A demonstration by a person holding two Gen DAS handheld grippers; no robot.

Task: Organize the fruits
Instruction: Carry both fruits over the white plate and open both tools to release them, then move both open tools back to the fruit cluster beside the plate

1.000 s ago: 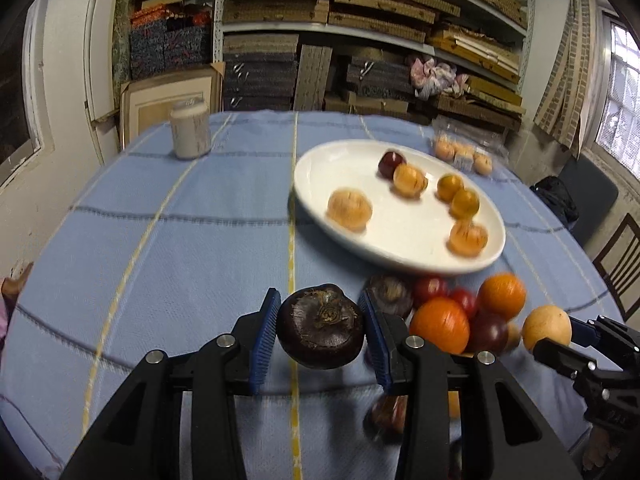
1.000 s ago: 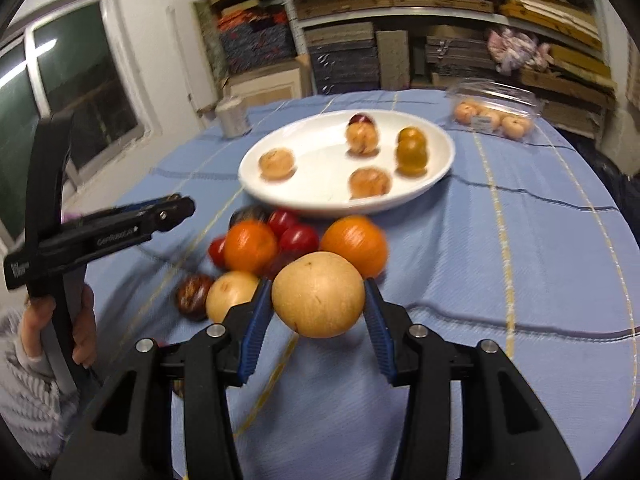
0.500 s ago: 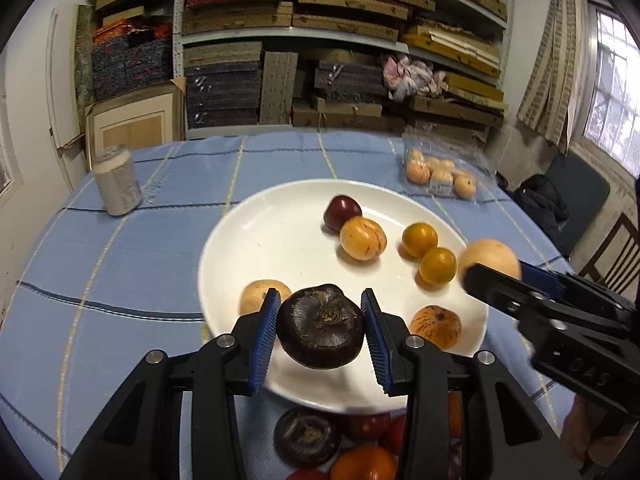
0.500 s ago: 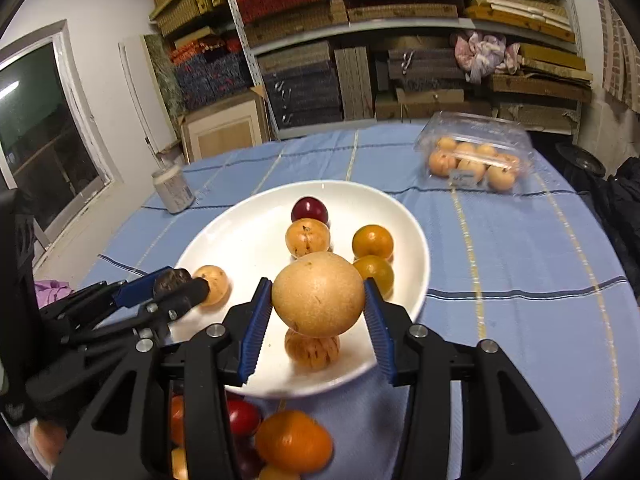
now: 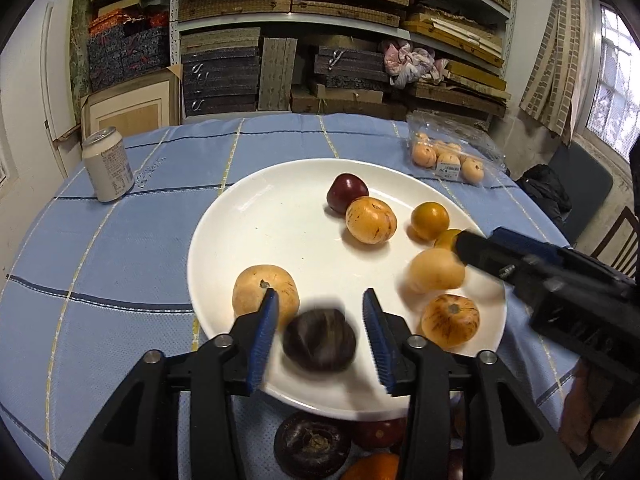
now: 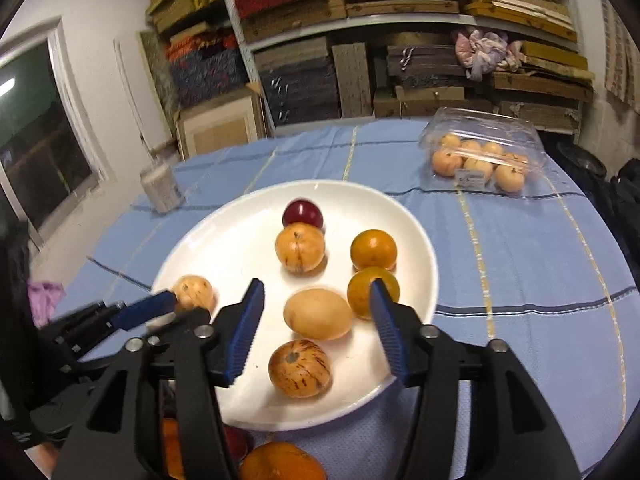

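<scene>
— What moved?
— Both fruits left the claws. The left gripper [image 5: 319, 312] is opening over the plate's [image 5: 256, 216] near edge, the blurred dark fruit [image 5: 319, 345] loose between its pads.
— And right?
— The right gripper [image 6: 316, 300] is opening too; the tan fruit [image 6: 318, 313] lies free near the plate's right rim.

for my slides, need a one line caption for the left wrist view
Left gripper opening over the white plate, its jaws clear of a blurred dark fruit.
</scene>
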